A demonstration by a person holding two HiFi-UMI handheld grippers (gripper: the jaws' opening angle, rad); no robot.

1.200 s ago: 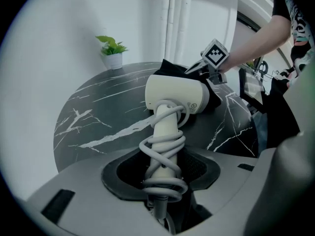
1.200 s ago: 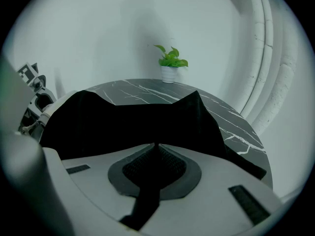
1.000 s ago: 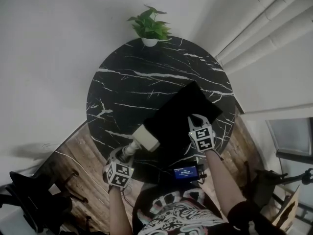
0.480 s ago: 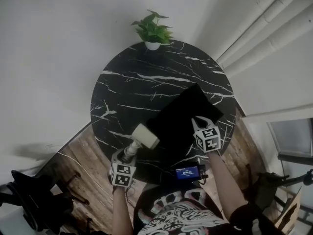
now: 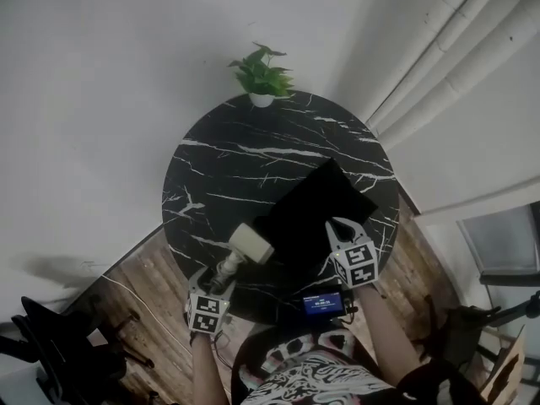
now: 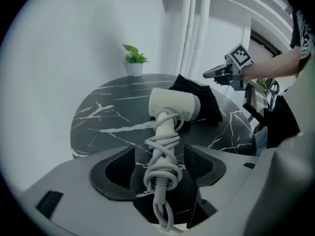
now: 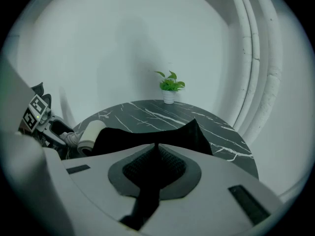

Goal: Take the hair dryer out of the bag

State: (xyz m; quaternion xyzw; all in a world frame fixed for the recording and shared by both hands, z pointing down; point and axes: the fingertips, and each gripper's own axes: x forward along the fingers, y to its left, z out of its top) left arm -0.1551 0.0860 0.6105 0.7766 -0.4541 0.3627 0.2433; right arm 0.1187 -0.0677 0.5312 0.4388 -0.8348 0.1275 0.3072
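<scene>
A cream hair dryer lies on the round black marble table, its head against the left edge of the flat black bag. Its cord is wound round the handle. My left gripper has just been opening its jaws. They now stand wide on both sides of the handle with a gap on each side. My right gripper is shut and hovers over the bag's near right edge. Whether any fabric is pinched in it does not show. The left gripper view shows the right gripper raised above the bag.
A small potted plant stands at the table's far edge. A device with a blue screen sits at the near edge by the person's body. Wooden floor surrounds the table. Dark furniture stands at the lower left, and white pipes run along the wall on the right.
My right gripper has risen and drawn back toward the bag's near edge. The hair dryer stays where it lay beside the bag. The left gripper has hardly shifted.
</scene>
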